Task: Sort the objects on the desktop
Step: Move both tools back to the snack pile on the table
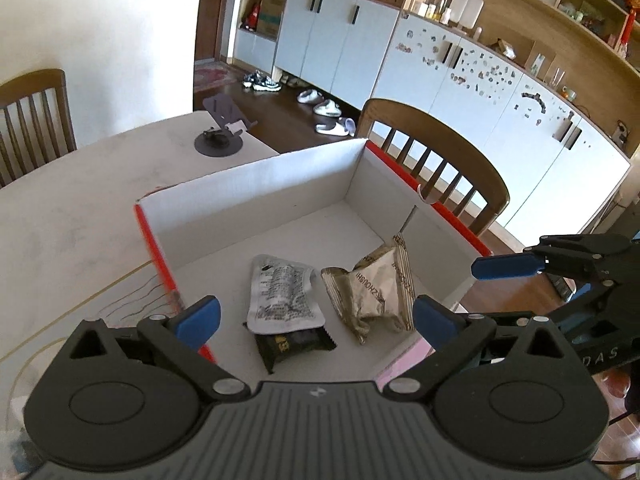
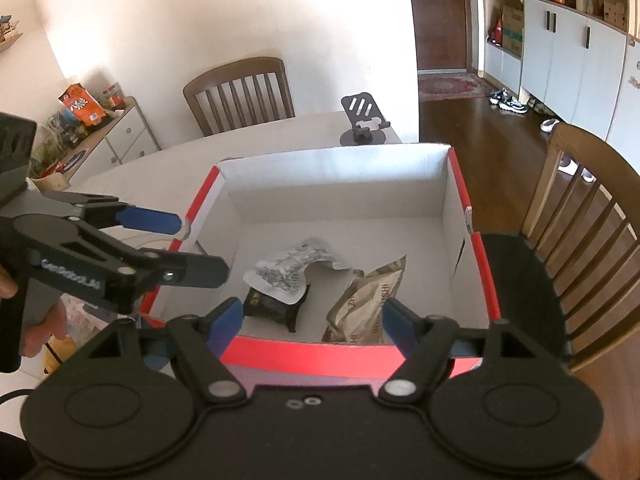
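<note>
Three packets (silver (image 1: 282, 294), gold (image 1: 376, 284), black (image 1: 294, 346)) are seen lying in a red-edged box (image 1: 256, 184) on a table (image 1: 80, 208). Above it, the left gripper (image 1: 316, 316) and right gripper (image 2: 312, 322) are held wide open, empty.

Lighting: bright daylight, both views; source out of frame. White wall (image 2: 168, 20) strongly lit, near overexposed. Tabletop (image 1: 80, 208) pale, slightly washed out. Soft shadows inside the white-lined box (image 2: 336, 184), darker along its near walls; snack packets (image 1: 372, 284) show mild sheen. Focus: sharp at centre, softer toward the edges. Distortion: heavy fisheye; cabinets (image 1: 500, 92) and chair (image 2: 592, 220) bow; dark vignette at the corners. Right gripper (image 2: 312, 316) body underexposed, nearly featureless black.
</note>
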Tool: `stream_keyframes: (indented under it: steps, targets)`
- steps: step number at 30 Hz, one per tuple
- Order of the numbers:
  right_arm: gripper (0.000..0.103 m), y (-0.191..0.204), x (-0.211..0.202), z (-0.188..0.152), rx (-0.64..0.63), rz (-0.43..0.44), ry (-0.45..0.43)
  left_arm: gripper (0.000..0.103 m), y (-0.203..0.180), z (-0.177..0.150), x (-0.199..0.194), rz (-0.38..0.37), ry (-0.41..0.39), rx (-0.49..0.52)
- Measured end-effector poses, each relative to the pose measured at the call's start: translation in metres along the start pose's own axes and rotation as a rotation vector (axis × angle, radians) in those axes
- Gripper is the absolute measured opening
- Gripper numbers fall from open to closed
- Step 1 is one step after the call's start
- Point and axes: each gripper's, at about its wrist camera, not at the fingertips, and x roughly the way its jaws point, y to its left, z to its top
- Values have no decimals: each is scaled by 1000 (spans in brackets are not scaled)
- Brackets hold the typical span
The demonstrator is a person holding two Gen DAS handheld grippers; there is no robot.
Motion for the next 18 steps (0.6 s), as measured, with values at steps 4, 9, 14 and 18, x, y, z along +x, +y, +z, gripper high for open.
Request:
stream_keyframes:
  steps: [4, 9, 14, 18]
  targets:
    - [78, 14, -6, -4, -4, 2, -16, 103, 5, -13, -18, -5, -14, -18]
    - [78, 33, -10, -10, -4, -8, -37, 103, 13, -32, -41, -44, -17, -55]
    - [78, 54, -17, -18, 6, -31, -63, 103, 22, -51, -67, -33, -45, -74]
    - [78, 73, -19, -22, 11, -34, -72, 103, 33, -67, -87, -16, -61, -88]
